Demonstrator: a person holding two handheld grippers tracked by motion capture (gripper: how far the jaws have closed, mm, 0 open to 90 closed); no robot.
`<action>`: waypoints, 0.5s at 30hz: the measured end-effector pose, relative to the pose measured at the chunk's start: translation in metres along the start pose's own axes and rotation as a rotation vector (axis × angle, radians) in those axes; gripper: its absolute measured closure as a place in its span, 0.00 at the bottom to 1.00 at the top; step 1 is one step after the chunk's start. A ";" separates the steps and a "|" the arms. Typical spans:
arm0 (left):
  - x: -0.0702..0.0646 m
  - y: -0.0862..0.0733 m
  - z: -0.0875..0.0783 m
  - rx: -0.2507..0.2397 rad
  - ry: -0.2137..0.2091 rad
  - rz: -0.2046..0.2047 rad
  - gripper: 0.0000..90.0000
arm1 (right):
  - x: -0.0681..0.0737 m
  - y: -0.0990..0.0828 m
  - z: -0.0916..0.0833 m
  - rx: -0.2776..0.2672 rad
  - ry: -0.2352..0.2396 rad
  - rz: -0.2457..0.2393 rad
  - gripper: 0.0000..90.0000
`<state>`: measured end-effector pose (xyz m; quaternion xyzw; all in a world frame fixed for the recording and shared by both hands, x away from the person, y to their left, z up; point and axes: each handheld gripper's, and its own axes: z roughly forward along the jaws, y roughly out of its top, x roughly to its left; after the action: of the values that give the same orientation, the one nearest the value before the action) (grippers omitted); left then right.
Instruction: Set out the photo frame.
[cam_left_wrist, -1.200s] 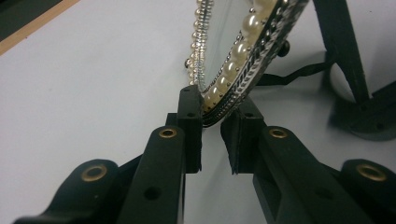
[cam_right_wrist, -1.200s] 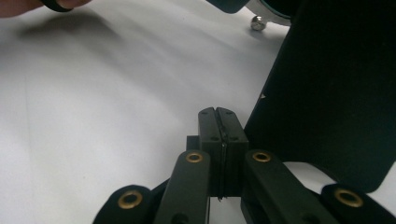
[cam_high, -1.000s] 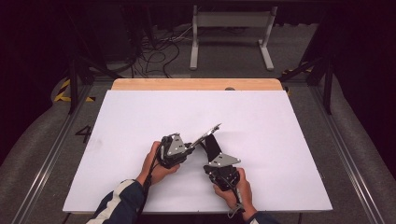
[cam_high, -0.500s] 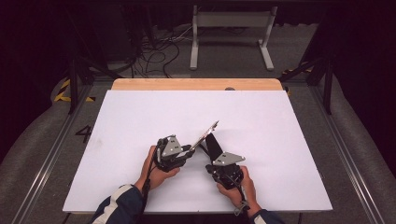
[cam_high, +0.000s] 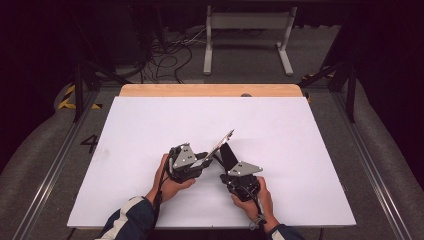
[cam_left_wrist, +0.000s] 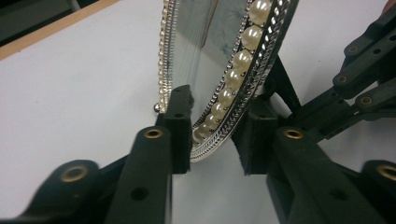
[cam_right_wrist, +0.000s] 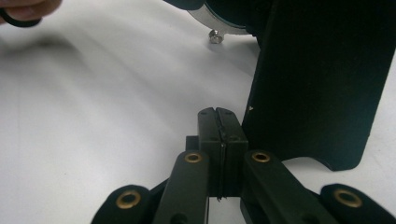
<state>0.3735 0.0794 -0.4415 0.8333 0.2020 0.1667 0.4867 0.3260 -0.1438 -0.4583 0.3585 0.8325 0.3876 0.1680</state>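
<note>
A small picture frame (cam_high: 223, 141) with a rim of pearls and silver beading (cam_left_wrist: 243, 60) stands tilted over the white table (cam_high: 150, 125). My left gripper (cam_high: 210, 159) is shut on the frame's lower rim, one pad on the glass face and the other behind it (cam_left_wrist: 217, 126). The frame's black easel stand (cam_high: 229, 154) hangs off its back and reaches the table. My right gripper (cam_high: 226, 171) sits just beside that stand (cam_right_wrist: 317, 84), with its jaws pressed together on nothing (cam_right_wrist: 218, 116). A small silver foot ball (cam_right_wrist: 214, 36) shows under the rim.
The table's far side ends in a wooden strip (cam_high: 210, 90). Beyond it on the floor lie cables (cam_high: 170, 55) and a white metal rack (cam_high: 250, 35). Metal rails (cam_high: 370, 170) run along both sides of the table.
The right gripper has edged slightly to the right beside the stand. The left gripper still holds the frame, which leans about as before.
</note>
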 end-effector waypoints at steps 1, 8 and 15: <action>0.000 0.001 -0.001 0.007 0.008 0.017 0.80 | 0.000 0.000 0.000 0.002 -0.002 -0.003 1.00; -0.008 0.005 -0.003 0.053 0.055 0.077 0.84 | -0.002 0.000 -0.001 0.005 -0.009 -0.002 1.00; -0.014 0.008 -0.006 0.064 0.085 0.064 0.85 | -0.013 0.000 -0.007 -0.009 -0.015 0.014 1.00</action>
<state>0.3602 0.0736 -0.4329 0.8466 0.2010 0.2111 0.4453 0.3312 -0.1572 -0.4532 0.3663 0.8269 0.3899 0.1732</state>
